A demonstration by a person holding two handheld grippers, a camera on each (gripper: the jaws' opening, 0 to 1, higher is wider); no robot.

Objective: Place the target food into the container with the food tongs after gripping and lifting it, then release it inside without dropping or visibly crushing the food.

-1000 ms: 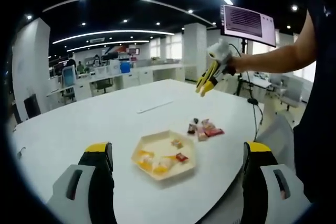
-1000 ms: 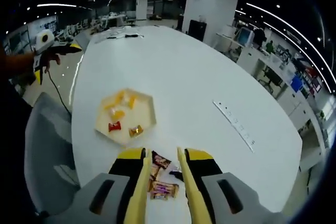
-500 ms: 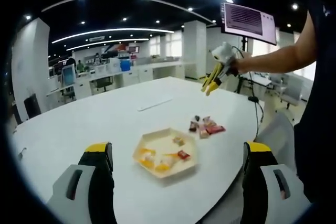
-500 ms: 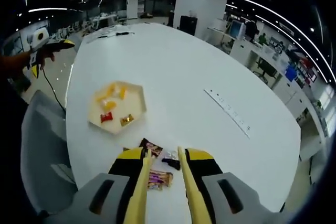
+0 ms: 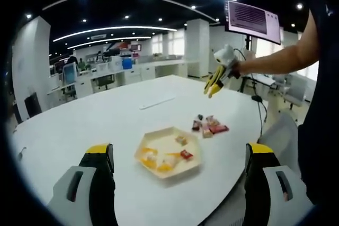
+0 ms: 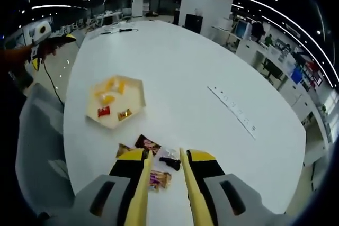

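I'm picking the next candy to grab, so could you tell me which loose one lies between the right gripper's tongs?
The orange-wrapped candy, low between the tongs; the dark ones lie farther ahead, toward the tray.

We see a white tabletop [image 5: 106, 120] with a smooth, faintly glossy finish that mirrors the ceiling lights. On it the tray [image 6: 136, 95] looks like matt cream plastic or card; we cannot tell which. The sweets [image 6: 149, 143] beside the tray have shiny, crinkled wrappers. Both grippers' jaws look like smooth yellow plastic.
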